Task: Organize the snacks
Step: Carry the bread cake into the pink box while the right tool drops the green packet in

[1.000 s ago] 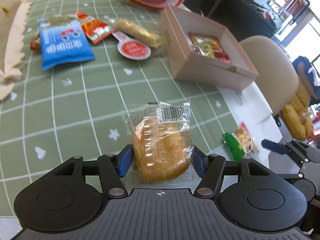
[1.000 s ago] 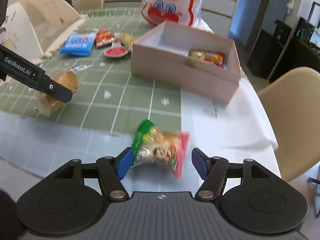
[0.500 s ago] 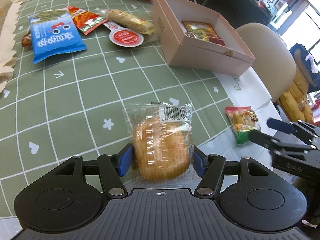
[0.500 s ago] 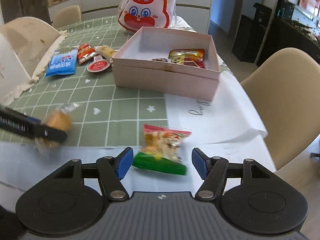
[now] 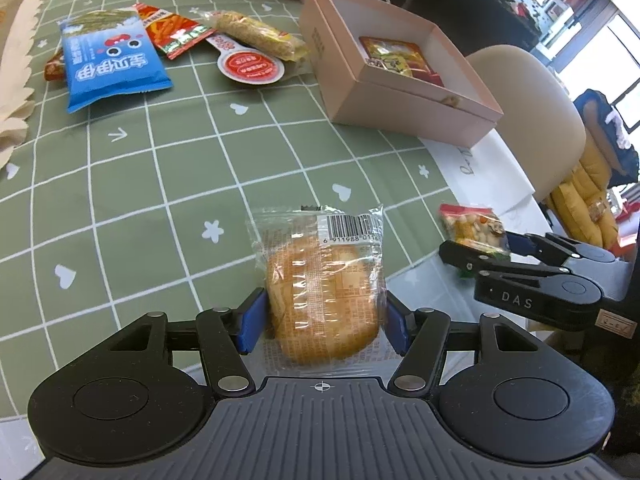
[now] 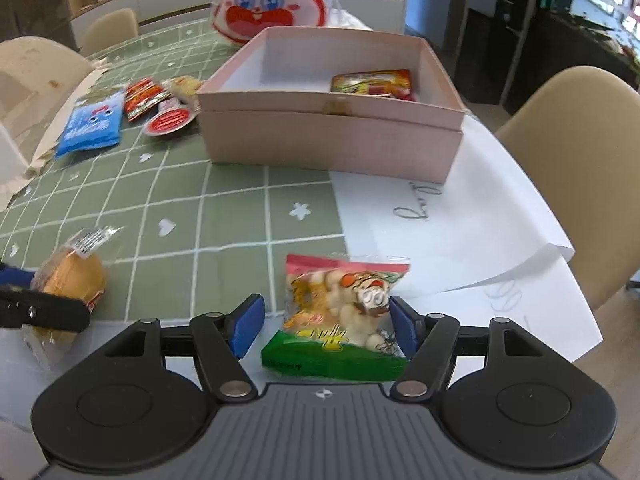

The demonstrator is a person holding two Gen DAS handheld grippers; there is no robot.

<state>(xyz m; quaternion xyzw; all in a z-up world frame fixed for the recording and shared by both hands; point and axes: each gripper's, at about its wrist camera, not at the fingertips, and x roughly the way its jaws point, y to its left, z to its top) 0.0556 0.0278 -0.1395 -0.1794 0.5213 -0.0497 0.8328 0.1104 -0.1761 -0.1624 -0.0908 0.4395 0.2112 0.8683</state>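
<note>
My left gripper (image 5: 324, 320) is shut on a bread bun in a clear wrapper (image 5: 320, 288), and its jaws are still closing a little. The bun (image 6: 74, 280) shows at the left of the right wrist view, with a left finger (image 6: 44, 312) across it. My right gripper (image 6: 324, 324) straddles a small red and green snack bag (image 6: 344, 312) lying near the table's front edge. Its jaws are closing: the right pad touches the bag, the left pad stands apart. The right gripper (image 5: 476, 246) also shows around the bag (image 5: 472, 228). The pink box (image 6: 328, 140) holds one red and yellow packet (image 6: 372, 82).
Beyond the bun lie a blue packet (image 5: 112, 68), a red packet (image 5: 172, 32), a yellowish bar (image 5: 256, 34) and a round red-lidded cup (image 5: 250, 66). A rabbit bag (image 6: 272, 0) stands behind the box. White paper (image 6: 460, 220) overhangs the table's right edge beside a beige chair (image 6: 580, 160).
My right gripper rolled and came down around the snack bag, which now lies lengthwise between narrower jaws. The left gripper kept the bun and barely moved.
</note>
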